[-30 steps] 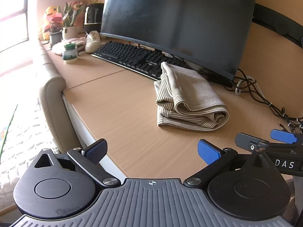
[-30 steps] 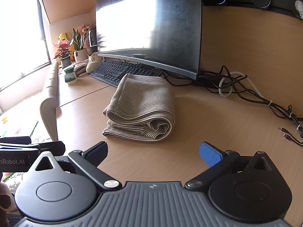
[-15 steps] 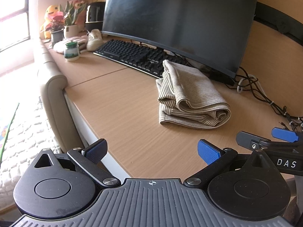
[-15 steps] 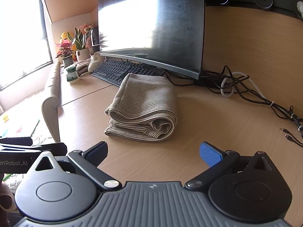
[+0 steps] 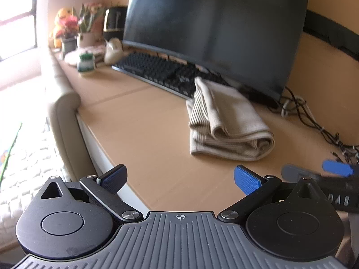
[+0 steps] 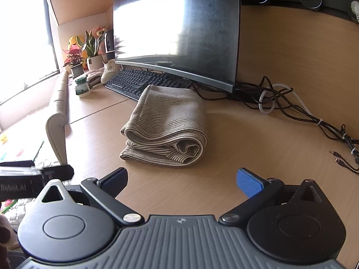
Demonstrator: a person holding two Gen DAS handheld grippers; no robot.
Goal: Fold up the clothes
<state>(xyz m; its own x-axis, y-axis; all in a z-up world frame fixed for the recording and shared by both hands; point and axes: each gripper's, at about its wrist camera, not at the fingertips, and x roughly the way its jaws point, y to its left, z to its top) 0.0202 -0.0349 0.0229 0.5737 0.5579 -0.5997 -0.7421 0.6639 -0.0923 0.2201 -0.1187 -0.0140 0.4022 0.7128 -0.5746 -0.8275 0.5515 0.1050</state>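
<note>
A beige striped garment [image 5: 226, 121] [image 6: 168, 125] lies folded in a thick bundle on the wooden desk [image 5: 145, 130] [image 6: 246, 139], just in front of the keyboard. My left gripper [image 5: 179, 179] hangs open near the desk's front edge, well short of the bundle and to its left. My right gripper [image 6: 182, 180] is open too, low over the desk a short way in front of the bundle. Nothing sits between either pair of blue pads. Each gripper shows at the side of the other's view.
Behind the garment stand a black keyboard [image 6: 136, 83] and a large curved monitor [image 6: 177, 29]. Cables [image 6: 291, 109] trail along the right. A small green-lidded jar [image 6: 83, 87], potted plants [image 6: 92, 51] and a toy are at the far left. A padded edge [image 5: 65, 112] borders the desk.
Both grippers have drifted slightly; the left wrist view is now blurred with motion and the bundle sits a little further from it. Both jaws stay open and the garment has not moved.
</note>
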